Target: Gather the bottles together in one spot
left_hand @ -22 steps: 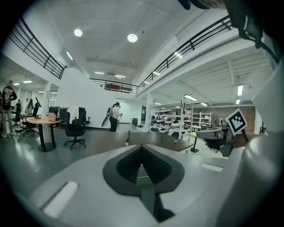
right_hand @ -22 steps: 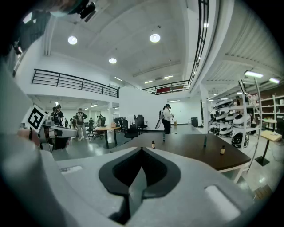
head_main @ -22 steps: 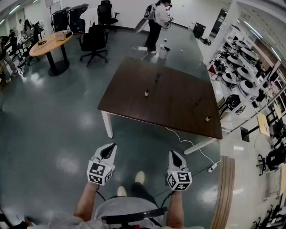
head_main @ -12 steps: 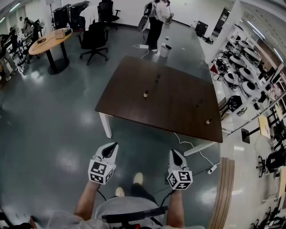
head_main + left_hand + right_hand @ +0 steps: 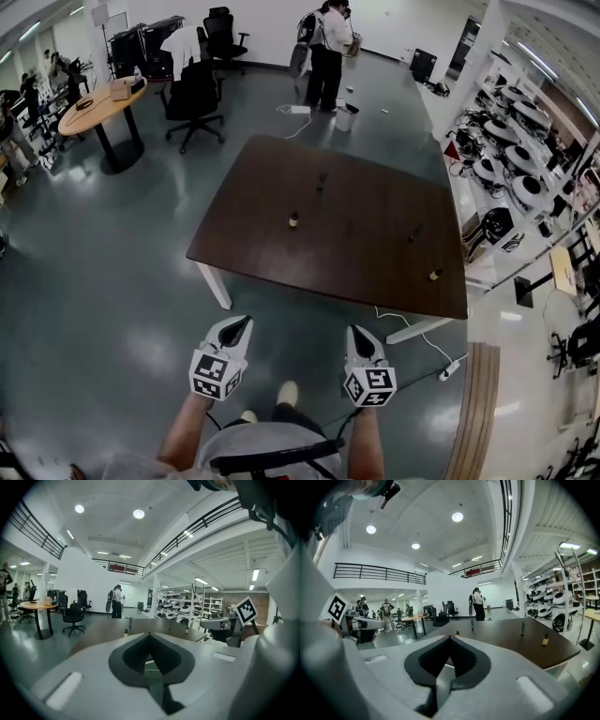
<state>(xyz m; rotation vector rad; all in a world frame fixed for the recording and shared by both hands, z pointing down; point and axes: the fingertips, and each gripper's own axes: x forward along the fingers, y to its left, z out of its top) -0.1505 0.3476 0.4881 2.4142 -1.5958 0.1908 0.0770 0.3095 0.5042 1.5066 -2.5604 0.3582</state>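
**Site check: bottles spread out, tools closed and empty**

Located on the dark table (image 5: 356,253), well ahead of the left gripper (image 5: 240,323) and right gripper (image 5: 357,331), untouched by either. Listed from the near edge outward:
- near amber bottle (image 5: 435,275), close to the right front corner
- right dark bottle (image 5: 413,234), just behind it
- left amber bottle (image 5: 293,220), left of centre
- far dark bottle (image 5: 322,180), toward the far side

Seen upright in the right gripper view, all well apart from one another.

Counted: four bottles, two small amber and two slender dark; one dark table; two grippers.

Held side by side over the grey floor (image 5: 141,272), short of the table's near edge. Confirmed fully closed on both sides, jaw tips meeting, nothing between them and nothing touched.

Noted beyond the table: a standing person (image 5: 328,47), an office chair (image 5: 195,89) and a round wooden table (image 5: 98,98) at far left.
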